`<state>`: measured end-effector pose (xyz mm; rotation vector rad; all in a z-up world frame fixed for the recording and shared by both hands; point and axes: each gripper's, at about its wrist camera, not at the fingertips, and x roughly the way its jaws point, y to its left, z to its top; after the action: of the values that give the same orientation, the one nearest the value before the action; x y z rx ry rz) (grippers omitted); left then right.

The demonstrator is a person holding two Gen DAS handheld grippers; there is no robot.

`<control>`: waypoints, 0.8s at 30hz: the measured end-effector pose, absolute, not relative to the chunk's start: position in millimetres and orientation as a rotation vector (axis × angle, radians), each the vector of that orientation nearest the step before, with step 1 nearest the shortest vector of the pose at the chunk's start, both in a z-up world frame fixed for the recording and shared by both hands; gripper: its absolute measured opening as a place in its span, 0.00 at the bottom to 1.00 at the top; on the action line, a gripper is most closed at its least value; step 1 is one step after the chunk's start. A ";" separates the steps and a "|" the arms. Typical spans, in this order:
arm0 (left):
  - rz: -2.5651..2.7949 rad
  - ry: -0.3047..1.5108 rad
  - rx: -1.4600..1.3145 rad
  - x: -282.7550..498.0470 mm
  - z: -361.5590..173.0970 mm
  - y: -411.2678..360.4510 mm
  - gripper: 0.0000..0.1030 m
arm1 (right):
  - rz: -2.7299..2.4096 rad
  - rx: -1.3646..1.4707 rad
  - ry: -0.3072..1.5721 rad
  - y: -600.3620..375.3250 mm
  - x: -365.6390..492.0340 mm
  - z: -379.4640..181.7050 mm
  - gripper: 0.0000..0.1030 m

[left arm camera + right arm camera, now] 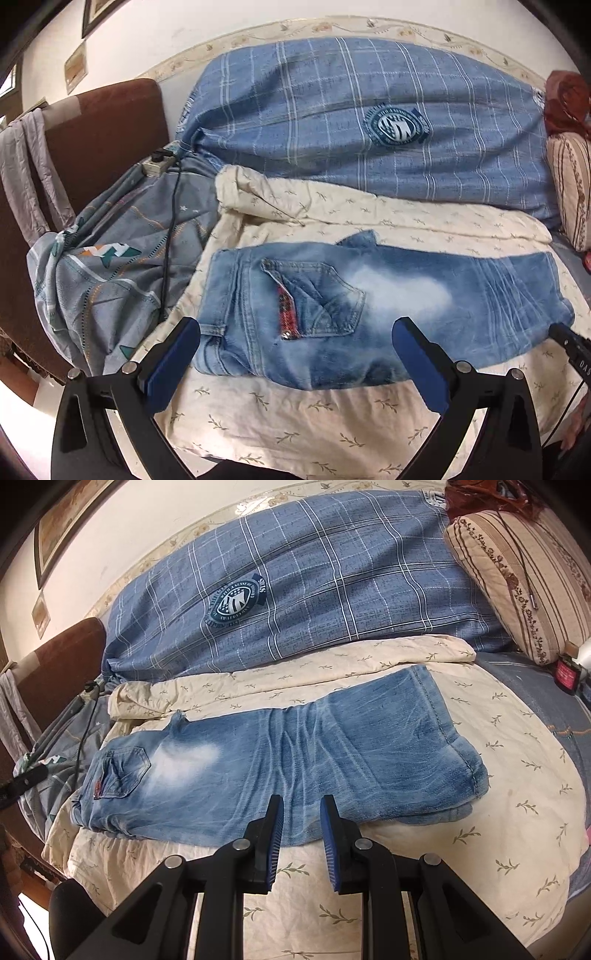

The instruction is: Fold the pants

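1. The left gripper [295, 330] hovers above the near edge of the pants [369, 310], jaws spread wide and holding nothing; its fingers sit over the waistband end and the back pocket [314, 299].
2. The right gripper [301, 812] has its jaws only narrowly parted, with a bare gap between the blue pads [328, 834]; whether they touch the denim I cannot tell.
3. The pants [280, 760] lie folded lengthwise on a cream leaf-print sheet [369, 886].
4. Farther back lies a blue plaid quilt [351, 129].
5. Only the left view shows the grey patterned cloth [110, 266] and power strip [159, 162] clearly; only the right view shows the whole striped pillow [517, 579].
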<state>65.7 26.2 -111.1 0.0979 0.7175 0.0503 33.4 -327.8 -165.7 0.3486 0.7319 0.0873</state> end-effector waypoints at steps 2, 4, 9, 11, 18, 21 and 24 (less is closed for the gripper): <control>0.030 0.738 0.106 66.7 -116.4 21.1 1.00 | 0.083 0.351 0.727 -330.2 32.5 -165.1 0.23; 0.012 0.756 0.125 68.0 -122.4 14.2 1.00 | 0.073 0.355 0.723 -334.6 31.2 -164.7 0.23; -0.039 0.822 0.182 73.2 -140.9 -11.3 1.00 | 0.032 0.386 0.714 -354.4 27.4 -166.2 0.23; -0.072 0.803 0.185 69.1 -137.9 -23.0 1.00 | 0.012 0.411 0.714 -363.8 26.4 -167.2 0.23; -0.141 0.740 0.180 60.2 -115.0 -52.5 1.00 | -0.025 0.496 0.703 -389.9 22.8 -169.7 0.23; -0.160 0.719 0.186 58.5 -108.3 -65.9 1.00 | -0.027 0.507 0.699 -393.1 21.5 -169.3 0.23; -0.179 0.709 0.192 57.7 -104.6 -77.7 1.00 | -0.028 0.492 0.691 -392.5 19.7 -167.6 0.23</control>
<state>57.7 -77.7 -104.6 0.1916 0.7087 -0.1795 19.7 -392.5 -167.6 0.4915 0.6912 -0.0280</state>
